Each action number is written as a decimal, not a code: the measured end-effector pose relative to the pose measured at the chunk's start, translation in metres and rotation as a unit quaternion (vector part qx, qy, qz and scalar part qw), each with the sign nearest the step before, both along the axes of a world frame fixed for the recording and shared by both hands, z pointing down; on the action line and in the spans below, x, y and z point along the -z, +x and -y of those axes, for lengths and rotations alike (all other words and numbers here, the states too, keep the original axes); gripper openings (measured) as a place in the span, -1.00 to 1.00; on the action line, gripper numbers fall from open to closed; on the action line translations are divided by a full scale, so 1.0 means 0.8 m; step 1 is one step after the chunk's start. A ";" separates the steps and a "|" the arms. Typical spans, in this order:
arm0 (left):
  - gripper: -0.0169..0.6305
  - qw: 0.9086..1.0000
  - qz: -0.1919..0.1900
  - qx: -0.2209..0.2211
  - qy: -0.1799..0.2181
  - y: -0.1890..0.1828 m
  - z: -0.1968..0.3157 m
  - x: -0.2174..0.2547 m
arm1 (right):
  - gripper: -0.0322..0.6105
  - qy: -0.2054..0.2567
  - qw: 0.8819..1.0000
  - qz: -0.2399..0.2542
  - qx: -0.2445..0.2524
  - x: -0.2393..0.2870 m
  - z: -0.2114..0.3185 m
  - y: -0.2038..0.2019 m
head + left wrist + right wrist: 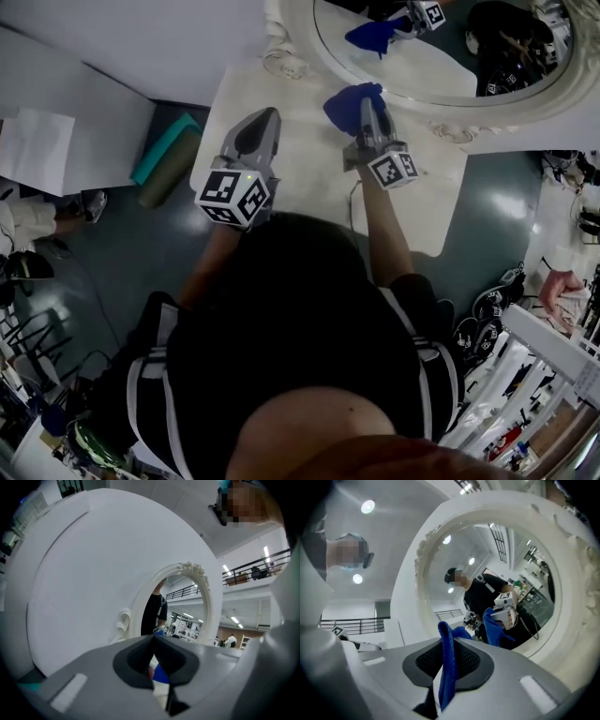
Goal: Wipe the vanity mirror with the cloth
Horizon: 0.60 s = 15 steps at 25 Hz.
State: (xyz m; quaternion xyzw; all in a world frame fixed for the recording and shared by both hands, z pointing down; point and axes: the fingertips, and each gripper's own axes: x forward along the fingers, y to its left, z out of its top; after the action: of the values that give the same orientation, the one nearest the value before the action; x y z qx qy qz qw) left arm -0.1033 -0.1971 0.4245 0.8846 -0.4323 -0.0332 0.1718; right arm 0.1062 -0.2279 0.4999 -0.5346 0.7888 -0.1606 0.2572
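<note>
A round vanity mirror [441, 56] in an ornate white frame [419, 550] stands at the back of a cream table [309, 178]. My right gripper [368, 103] is shut on a blue cloth [349, 101], held just in front of the mirror's lower rim. In the right gripper view the cloth [446, 667] hangs pinched between the jaws, and the glass [487, 573] reflects the gripper with the cloth. My left gripper [258, 131] hovers over the table's left part, jaws together with nothing held. Its own view shows the mirror [183, 606] ahead.
The table's front edge [412, 246] is close to the person's body. A white wall panel [84, 103] and a teal roll [164, 150] lie left on the floor. Shoes and clutter [487, 319] sit on the floor at right.
</note>
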 end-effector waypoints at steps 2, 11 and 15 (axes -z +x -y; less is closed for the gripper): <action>-0.91 1.000 -0.002 -0.007 -0.007 0.001 0.001 -0.007 | -0.77 0.009 0.997 0.013 -0.073 0.004 -0.025 0.030; -0.91 0.998 -0.012 -0.061 0.024 0.046 -0.002 0.023 | -0.77 0.059 0.947 0.030 -0.315 0.054 -0.136 0.172; -0.91 0.995 -0.019 -0.080 0.046 0.065 0.002 0.048 | -0.77 0.094 0.932 0.005 -0.350 0.090 -0.151 0.197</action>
State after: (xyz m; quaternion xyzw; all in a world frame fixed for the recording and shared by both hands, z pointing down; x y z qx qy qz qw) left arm -0.0514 -0.1986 0.3860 0.9227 -0.3544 -0.0562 0.1408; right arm 0.2638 -0.1074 0.4275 -0.7493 0.5623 0.0115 0.3497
